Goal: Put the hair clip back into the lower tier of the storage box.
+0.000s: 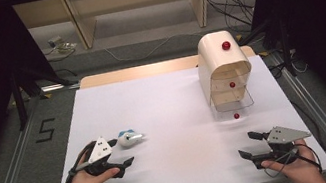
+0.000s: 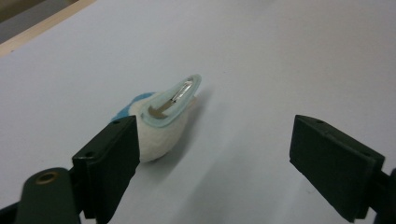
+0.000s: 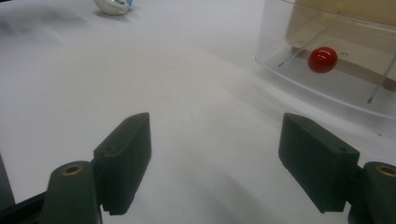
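A small white and light-blue object with a metal clip (image 1: 128, 138) lies on the white table (image 1: 167, 101), left of centre. My left gripper (image 1: 122, 152) stands open just short of it, nothing between the jaws. In the left gripper view the object (image 2: 163, 121) lies just past the left jaw, partly hidden behind it, with my left gripper (image 2: 219, 140) wide apart. My right gripper (image 1: 250, 144) rests open near the front right, holding nothing. In the right gripper view my right gripper (image 3: 215, 149) points toward the clear drawer (image 3: 327, 88) and its red knob (image 3: 322, 59).
A cream mini cabinet (image 1: 222, 58) with red knobs stands at the back right. Its lowest clear drawer (image 1: 233, 104) is pulled out toward me. Wooden furniture and cables lie beyond the table's far edge. The clip object (image 3: 114, 5) appears far off at the top left of the right gripper view.
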`<state>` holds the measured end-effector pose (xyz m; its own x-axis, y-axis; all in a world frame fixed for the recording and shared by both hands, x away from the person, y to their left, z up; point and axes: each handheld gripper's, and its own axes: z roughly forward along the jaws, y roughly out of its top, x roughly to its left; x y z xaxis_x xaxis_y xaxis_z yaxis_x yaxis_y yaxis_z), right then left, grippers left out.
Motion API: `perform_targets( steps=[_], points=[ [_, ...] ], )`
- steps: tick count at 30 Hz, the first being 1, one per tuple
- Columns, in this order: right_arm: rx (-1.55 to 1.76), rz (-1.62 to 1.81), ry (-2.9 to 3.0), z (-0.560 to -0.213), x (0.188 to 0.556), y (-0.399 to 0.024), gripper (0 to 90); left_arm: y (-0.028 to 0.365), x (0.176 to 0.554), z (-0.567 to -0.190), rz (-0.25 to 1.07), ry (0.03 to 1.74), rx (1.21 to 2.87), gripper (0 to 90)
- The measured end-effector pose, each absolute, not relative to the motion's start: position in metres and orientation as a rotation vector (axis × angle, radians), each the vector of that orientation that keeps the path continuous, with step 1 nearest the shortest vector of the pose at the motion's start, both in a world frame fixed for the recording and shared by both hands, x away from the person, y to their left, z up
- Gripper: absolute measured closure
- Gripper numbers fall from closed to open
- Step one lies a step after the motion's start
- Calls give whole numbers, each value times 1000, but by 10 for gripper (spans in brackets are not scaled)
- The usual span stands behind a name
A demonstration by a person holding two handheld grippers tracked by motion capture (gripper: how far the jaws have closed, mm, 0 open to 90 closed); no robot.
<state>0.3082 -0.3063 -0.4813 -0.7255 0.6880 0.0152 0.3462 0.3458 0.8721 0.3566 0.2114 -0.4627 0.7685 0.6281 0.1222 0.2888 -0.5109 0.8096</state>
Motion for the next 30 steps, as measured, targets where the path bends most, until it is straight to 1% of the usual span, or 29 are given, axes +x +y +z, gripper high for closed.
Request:
perform_targets(
  steps=[10,15,30],
  points=[
    [906,1334,2267,-481,308,-303,264,213,363,-463,529,689,2130,158],
    [903,1337,2266,-481,308,-303,264,212,375,-466,531,720,2140,159],
    [906,1338,2277,-482,309,-302,266,208,406,-471,534,709,2212,160]
  ],
)
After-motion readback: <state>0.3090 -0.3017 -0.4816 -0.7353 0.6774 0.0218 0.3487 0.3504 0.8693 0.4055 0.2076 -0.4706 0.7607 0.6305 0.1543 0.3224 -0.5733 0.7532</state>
